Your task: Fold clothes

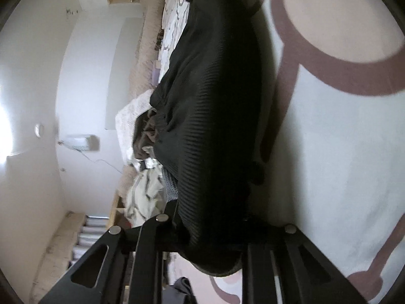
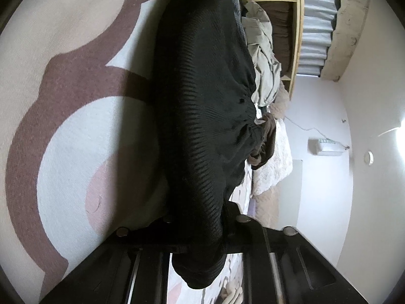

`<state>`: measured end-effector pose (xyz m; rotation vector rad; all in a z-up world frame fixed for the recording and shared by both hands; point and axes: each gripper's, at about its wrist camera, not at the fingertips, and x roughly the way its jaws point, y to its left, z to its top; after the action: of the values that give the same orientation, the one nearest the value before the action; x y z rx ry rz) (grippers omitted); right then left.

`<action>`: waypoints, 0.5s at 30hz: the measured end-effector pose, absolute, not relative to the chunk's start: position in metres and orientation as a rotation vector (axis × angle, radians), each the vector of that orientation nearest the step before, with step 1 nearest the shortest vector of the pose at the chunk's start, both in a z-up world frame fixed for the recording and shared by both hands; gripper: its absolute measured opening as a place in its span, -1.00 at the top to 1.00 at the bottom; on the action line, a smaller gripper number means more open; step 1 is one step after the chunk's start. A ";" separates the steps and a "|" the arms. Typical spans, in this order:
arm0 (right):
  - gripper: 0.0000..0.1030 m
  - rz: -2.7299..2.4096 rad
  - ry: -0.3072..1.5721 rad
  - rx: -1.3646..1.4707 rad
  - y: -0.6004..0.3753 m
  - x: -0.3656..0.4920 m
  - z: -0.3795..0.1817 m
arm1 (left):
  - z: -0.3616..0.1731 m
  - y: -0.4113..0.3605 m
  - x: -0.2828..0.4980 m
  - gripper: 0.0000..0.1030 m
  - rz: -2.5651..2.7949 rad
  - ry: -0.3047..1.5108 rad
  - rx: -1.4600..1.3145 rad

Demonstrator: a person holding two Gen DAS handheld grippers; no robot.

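A black ribbed knit garment [image 1: 212, 116] hangs stretched between both grippers above a patterned carpet [image 1: 341, 139]. My left gripper [image 1: 207, 230] is shut on one end of it; the cloth bunches between its black fingers [image 1: 149, 248]. In the right wrist view the same garment [image 2: 202, 116] runs up the middle of the frame. My right gripper [image 2: 202, 230] is shut on its other end, with the cloth's hem drooping below the fingers [image 2: 255, 235]. Both views are rolled sideways.
The carpet [image 2: 63, 126] is white and pink with brown curved bands. A pile of other clothes [image 1: 146, 195] and a brown garment [image 2: 265, 136] lie on a bed beyond. A wooden shelf unit [image 2: 296, 38] and white walls stand behind.
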<state>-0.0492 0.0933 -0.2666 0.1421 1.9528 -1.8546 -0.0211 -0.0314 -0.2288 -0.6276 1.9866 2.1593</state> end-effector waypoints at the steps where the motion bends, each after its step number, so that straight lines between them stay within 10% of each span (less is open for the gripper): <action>1: 0.78 -1.850 1.953 0.149 0.093 -0.049 -0.261 | -0.222 -0.032 -0.025 0.65 2.173 1.947 -0.653; 15: 0.82 -2.174 1.965 0.362 0.169 -0.110 -0.035 | 0.040 0.044 -0.127 0.65 2.577 1.186 -0.567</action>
<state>-0.1103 0.1692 -0.0349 0.3623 1.9652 -2.1737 -0.1269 0.0436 0.0403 -0.5675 1.1859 2.5768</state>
